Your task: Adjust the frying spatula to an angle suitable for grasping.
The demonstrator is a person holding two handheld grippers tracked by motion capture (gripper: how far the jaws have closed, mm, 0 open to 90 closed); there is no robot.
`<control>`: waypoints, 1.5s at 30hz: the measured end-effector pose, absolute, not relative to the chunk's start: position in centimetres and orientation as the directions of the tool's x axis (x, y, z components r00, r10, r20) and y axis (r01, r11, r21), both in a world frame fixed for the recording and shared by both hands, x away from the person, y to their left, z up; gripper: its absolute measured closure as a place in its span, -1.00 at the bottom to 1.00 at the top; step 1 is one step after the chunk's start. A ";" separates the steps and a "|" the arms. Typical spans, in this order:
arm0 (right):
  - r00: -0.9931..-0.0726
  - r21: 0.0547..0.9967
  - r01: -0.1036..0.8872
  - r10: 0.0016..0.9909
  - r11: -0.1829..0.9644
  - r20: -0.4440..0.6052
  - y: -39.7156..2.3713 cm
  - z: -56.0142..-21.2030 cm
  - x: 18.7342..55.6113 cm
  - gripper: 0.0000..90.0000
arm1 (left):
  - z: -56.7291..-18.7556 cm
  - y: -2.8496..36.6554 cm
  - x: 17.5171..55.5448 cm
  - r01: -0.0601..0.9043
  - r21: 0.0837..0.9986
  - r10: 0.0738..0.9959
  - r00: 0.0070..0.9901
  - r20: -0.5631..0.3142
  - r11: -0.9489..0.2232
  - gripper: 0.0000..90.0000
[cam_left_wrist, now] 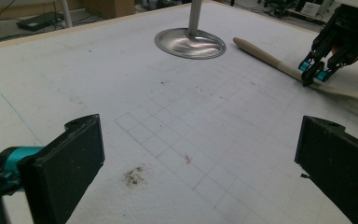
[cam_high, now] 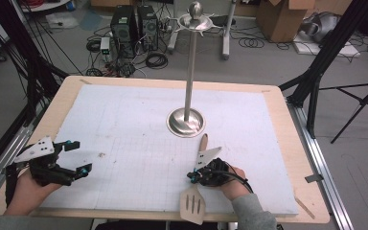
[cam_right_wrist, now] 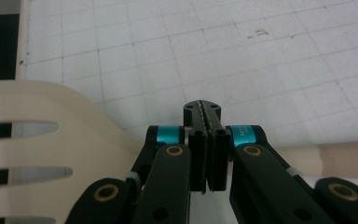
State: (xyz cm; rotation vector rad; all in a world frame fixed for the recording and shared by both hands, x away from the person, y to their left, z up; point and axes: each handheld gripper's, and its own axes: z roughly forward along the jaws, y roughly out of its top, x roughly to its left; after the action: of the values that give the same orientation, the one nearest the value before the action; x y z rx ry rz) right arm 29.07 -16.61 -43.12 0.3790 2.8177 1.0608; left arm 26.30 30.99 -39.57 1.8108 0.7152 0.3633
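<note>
High view: right gripper [cam_high: 192, 178] over spatula [cam_high: 195, 203] neck at near table [cam_high: 297, 139] edge; stand [cam_high: 186, 120] beyond.
Left gripper view: left gripper [cam_left_wrist: 196, 163] wide open, empty, idle.
Right gripper view: jaws pressed together above handle, likely grasp attempt; hold unclear.

The slotted spatula [cam_high: 193, 203] is pale cream, with a light tan wooden handle. The mat [cam_high: 124, 139] is white, printed with a fine grey square grid and marked by a small dark smudge [cam_left_wrist: 134, 175] and a faint reddish speck. The table [cam_high: 67, 93] border is light wood. The stand [cam_high: 187, 120] is polished silver metal on a round mirror-finish base. The left gripper [cam_high: 78, 157] and right gripper [cam_high: 192, 176] are black with teal accents; brass-coloured pivots show in the right gripper view. Each carries a light grey plate. The sleeve [cam_high: 251, 211] is grey.
</note>
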 end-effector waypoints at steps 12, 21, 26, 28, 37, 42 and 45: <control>-0.963 0.658 0.198 0.270 0.727 -0.008 -18.7 -43.0 28.8 1.00 | -39.6 30.4 26.9 0.292 0.932 0.616 0.781 -0.102 -0.216 -0.96; -0.960 0.662 0.219 0.278 0.717 0.017 -21.3 -43.0 28.7 1.00 | -39.6 30.3 27.1 0.288 0.932 0.610 0.786 -0.099 -0.220 -0.96; -0.958 0.671 0.226 0.284 0.706 0.024 -22.5 -43.1 28.7 1.00 | -39.6 30.1 27.2 0.289 0.932 0.608 0.788 -0.103 -0.217 -0.96; -0.955 0.669 0.238 0.295 0.704 0.029 -22.9 -43.1 28.6 1.00 | -39.6 30.1 27.2 0.293 0.931 0.606 0.788 -0.106 -0.217 -0.96; -0.941 0.695 0.281 0.331 0.662 0.065 -24.5 -43.5 28.5 1.00 | -39.6 29.9 27.4 0.286 0.932 0.604 0.791 -0.099 -0.223 -0.96; -0.892 0.771 0.316 0.450 0.552 0.043 -26.4 -42.6 29.3 1.00 | -39.5 29.9 27.4 0.284 0.932 0.602 0.792 -0.096 -0.226 -0.96; -0.812 0.774 0.384 0.584 0.503 0.023 -28.3 -42.5 29.9 1.00 | -39.6 29.8 27.4 0.287 0.932 0.603 0.792 -0.100 -0.223 -0.96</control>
State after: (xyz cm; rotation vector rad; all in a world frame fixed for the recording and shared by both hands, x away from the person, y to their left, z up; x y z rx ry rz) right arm 29.89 -28.30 -42.51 0.8230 2.5063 1.2004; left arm 27.37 29.80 -39.56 1.8178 0.6841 0.3381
